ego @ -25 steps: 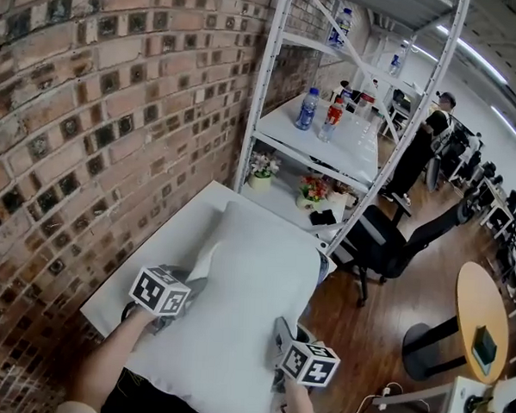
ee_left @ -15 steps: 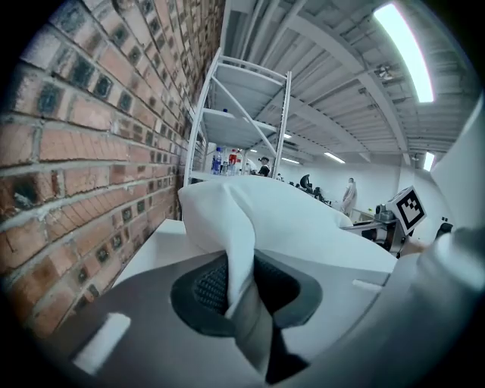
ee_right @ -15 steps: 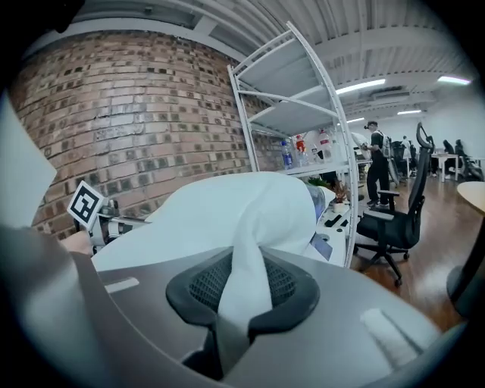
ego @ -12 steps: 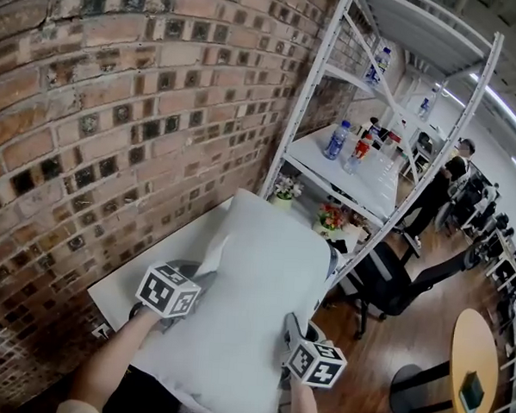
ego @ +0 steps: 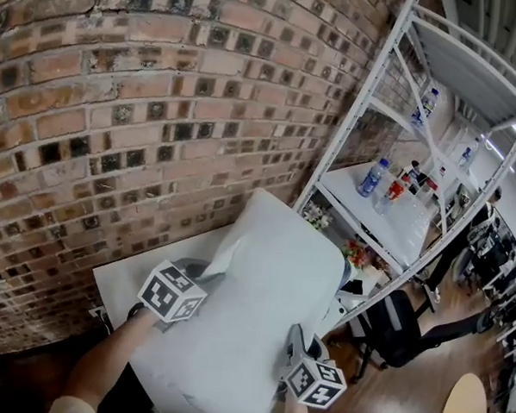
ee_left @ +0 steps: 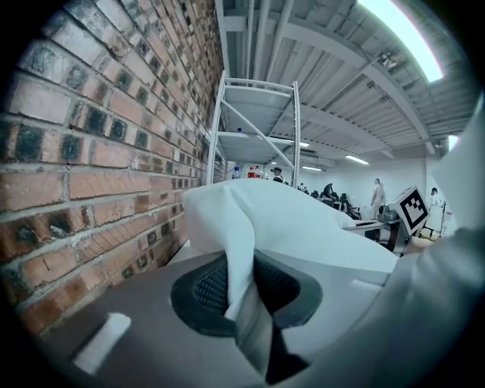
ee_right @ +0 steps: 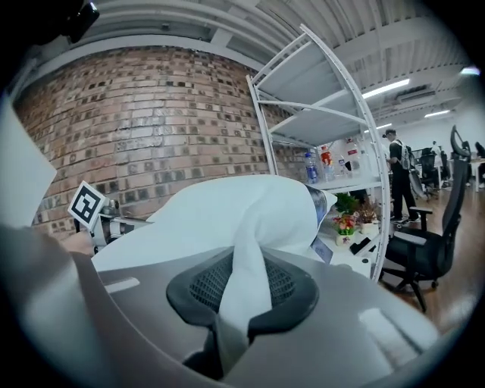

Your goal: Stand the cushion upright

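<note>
cushion (ego: 261,305): matt white cloth (creased) | wall (ego: 116,108): rough brick | shelving (ego: 398,165): white metal

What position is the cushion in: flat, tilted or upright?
Tilted, not yet upright: the cushion slopes over the table, its near edge pinched in the left claw and right claw.

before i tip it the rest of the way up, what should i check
1. Left gripper pinches cushion fabric: ok.
2. Right gripper pinches cushion fabric: ok.
3. Cushion upright: not ok, it slopes.
4. Far edge planted on table: cannot tell, hidden.
5. Flower pots on shelf clear of cushion's corner: cannot tell, they sit close.
</note>
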Available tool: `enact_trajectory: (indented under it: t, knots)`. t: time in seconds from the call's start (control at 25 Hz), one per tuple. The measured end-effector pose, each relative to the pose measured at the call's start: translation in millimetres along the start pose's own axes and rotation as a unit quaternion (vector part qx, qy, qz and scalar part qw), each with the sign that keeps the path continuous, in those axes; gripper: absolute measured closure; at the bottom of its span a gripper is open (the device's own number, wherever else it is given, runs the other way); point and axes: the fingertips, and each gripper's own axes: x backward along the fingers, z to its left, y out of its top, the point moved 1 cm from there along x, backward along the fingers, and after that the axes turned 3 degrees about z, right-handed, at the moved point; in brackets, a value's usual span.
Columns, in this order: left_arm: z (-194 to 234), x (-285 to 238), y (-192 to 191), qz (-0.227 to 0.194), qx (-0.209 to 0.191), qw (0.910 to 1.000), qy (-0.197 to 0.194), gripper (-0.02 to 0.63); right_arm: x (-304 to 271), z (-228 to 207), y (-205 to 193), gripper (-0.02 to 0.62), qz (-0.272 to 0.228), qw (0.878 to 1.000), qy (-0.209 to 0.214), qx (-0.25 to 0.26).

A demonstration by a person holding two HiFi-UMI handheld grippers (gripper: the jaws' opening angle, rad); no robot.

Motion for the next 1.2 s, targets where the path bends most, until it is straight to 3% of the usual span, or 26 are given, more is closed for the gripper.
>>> enact_trajectory:
  t: [0.36,0.68,0.88,1.2]
  knots:
    - [-1.3,-0.6,30.8,-0.053,0.019,0.995,0.083,0.548,-28.4,-21.7,44.8,0.537,-0.03,0.996,0.051,0.059]
    - [4.7,22.2,38.9,-0.087,0.018,0.9806,0.175,0.548,-56.1,-10.9,69.7,0.537,-0.06,0.986,0.099,0.116]
    - [5.6,42.5,45.9,-0.114,-0.002,0.9667,0.229,0.548,-63.4,2.0,80.1,0.537,-0.089,0.979,0.127,0.133]
    - [5.0,72.2,51.0,-0.175,-0.022,0.9341,0.31,0.548,-77.0,22.1,97.7,0.538,-0.142,0.962,0.169,0.159]
